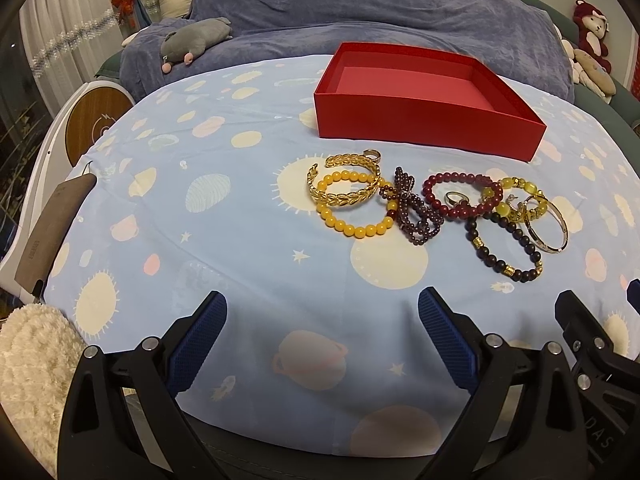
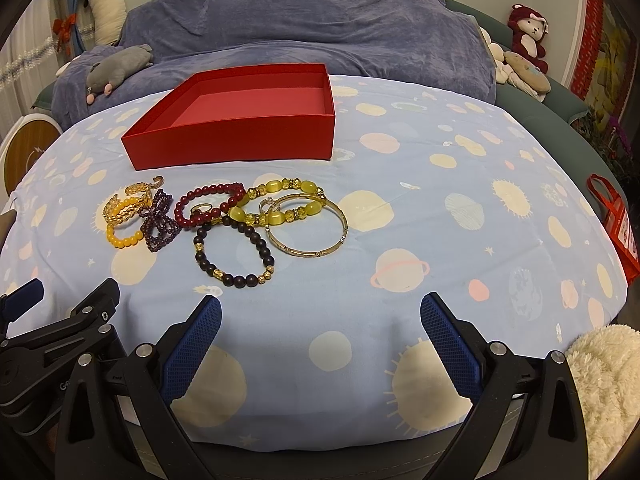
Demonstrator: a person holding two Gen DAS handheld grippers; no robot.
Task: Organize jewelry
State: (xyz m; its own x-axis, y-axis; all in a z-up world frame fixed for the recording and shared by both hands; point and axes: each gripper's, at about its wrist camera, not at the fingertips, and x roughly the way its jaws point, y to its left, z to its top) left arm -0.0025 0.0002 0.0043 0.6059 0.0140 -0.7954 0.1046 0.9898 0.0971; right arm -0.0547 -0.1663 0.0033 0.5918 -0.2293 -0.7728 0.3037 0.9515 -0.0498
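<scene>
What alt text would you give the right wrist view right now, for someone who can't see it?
A cluster of bracelets and a gold bangle lies on a planet-print blue cloth, in front of an empty open red box. The open right gripper hovers near the cloth's front edge, holding nothing; the left gripper is partly visible at lower left.

- A home bedroom is showing here: a rumpled blue-grey plush blanket (image 2: 304, 28) is lying across a bed behind the planet-printed pale blue cloth (image 2: 440, 208).
- A grey stuffed mouse toy (image 1: 196, 38) and a maroon plush monkey (image 2: 528, 32) are resting there.
- White pleated curtains (image 1: 56, 52) are hanging at the left.
</scene>
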